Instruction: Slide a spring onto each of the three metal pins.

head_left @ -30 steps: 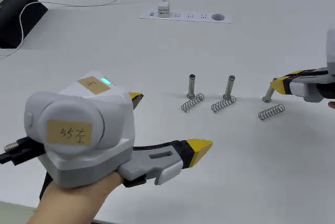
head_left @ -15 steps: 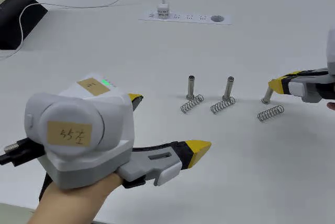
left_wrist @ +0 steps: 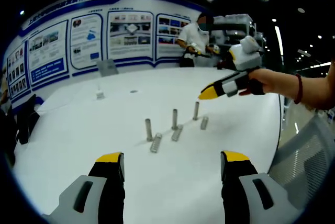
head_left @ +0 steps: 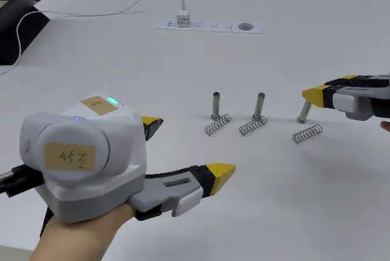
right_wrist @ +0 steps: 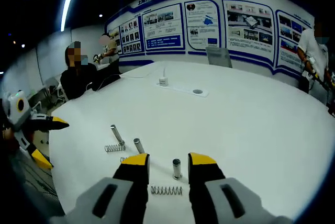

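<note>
Three metal pins stand upright in a row on the white table: left pin (head_left: 216, 105), middle pin (head_left: 259, 106), right pin (head_left: 303, 112). One spring lies flat in front of each: left spring (head_left: 217, 124), middle spring (head_left: 253, 125), right spring (head_left: 307, 133). My right gripper (head_left: 315, 95) hovers open just right of and above the right pin. In the right gripper view that pin (right_wrist: 177, 169) shows in the gap of the right gripper (right_wrist: 169, 165), with its spring (right_wrist: 166, 190) below. My left gripper (head_left: 186, 149) is wide open and holds nothing, well short of the left pin (left_wrist: 148, 129).
A white power strip (head_left: 207, 26) with a plugged charger and cable lies at the far side of the table. A dark flat device (head_left: 18, 23) sits at the far left edge. People (right_wrist: 78, 72) sit and stand beyond the table.
The head camera has shifted, so the whole picture moved. The right gripper's tip stands slightly higher relative to the right pin. Pins and springs have not moved.
</note>
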Available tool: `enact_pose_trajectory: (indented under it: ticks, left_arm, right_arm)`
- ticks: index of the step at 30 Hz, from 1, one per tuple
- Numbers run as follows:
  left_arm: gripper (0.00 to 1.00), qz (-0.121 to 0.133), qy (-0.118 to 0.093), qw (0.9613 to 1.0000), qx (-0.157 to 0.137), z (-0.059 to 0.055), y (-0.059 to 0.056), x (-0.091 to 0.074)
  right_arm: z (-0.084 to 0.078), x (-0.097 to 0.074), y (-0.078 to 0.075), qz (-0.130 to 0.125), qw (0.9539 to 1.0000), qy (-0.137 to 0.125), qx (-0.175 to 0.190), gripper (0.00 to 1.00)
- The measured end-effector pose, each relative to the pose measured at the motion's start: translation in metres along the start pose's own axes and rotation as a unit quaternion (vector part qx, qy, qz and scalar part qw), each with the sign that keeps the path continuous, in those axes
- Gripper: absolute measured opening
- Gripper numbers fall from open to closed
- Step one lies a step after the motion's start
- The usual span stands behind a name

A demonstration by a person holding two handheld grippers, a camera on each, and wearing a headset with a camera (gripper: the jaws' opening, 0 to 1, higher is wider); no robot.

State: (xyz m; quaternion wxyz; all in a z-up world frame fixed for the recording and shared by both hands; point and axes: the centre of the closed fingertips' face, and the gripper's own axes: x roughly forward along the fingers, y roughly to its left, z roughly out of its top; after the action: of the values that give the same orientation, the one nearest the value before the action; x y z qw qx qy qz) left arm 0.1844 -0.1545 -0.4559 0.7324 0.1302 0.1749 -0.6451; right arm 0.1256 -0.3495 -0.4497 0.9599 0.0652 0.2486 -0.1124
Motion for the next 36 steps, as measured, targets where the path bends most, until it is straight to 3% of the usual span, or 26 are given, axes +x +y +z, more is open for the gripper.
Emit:
enact_pose_trajectory:
  ticks: [4, 11, 23, 33, 36]
  left_arm:
    - [0.72, 0.006, 0.002, 1.0, 0.0, 0.001, 0.008, -0.001]
    - [0.66, -0.009, -0.013, 0.9994, -0.032, 0.009, 0.016, 0.004]
    - [0.54, -0.001, 0.009, 0.9999, -0.005, 0.007, 0.034, 0.027]
    - [0.45, -0.011, 0.03, 0.9993, 0.018, 0.002, 0.038, 0.056]
    - [0.44, -0.016, 0.039, 0.9988, 0.024, -0.003, 0.037, 0.064]
  right_arm:
    - [0.008, -0.01, 0.006, 0.005, 0.9998, -0.02, 0.001, 0.33]
    - [0.014, -0.022, 0.023, 0.019, 0.9989, -0.042, -0.009, 0.38]
    - [0.014, -0.034, 0.045, 0.035, 0.9974, -0.063, 0.006, 0.46]
    - [0.007, -0.035, 0.049, 0.027, 0.9963, -0.077, 0.027, 0.47]
    - [0.001, -0.032, 0.05, 0.027, 0.9974, -0.066, 0.015, 0.47]
